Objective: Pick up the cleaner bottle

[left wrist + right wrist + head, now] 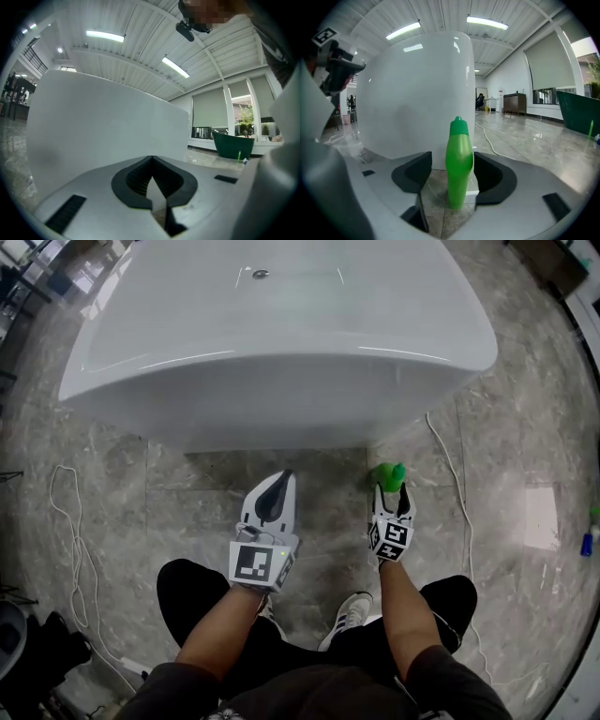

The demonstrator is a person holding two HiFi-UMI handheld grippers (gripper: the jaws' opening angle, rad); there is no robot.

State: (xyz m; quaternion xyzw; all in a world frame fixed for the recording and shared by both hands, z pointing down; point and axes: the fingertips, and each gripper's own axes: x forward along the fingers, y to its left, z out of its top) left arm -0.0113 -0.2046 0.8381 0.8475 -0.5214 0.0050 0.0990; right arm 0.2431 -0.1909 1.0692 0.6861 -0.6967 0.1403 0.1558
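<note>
Cleaner bottle [458,161] upright on grey marble floor [511,442], beside white bathtub [281,343]

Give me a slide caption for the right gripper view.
Upright green cleaner bottle stands between the jaws of the open right gripper, white bathtub behind.

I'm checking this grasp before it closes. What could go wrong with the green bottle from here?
The cleaner bottle stands upright and narrow between the open jaws of the right gripper, seemingly nearer one pad; uneven closing might tip it. The bathtub wall sits close behind, so pushing forward may knock the tips.
</note>
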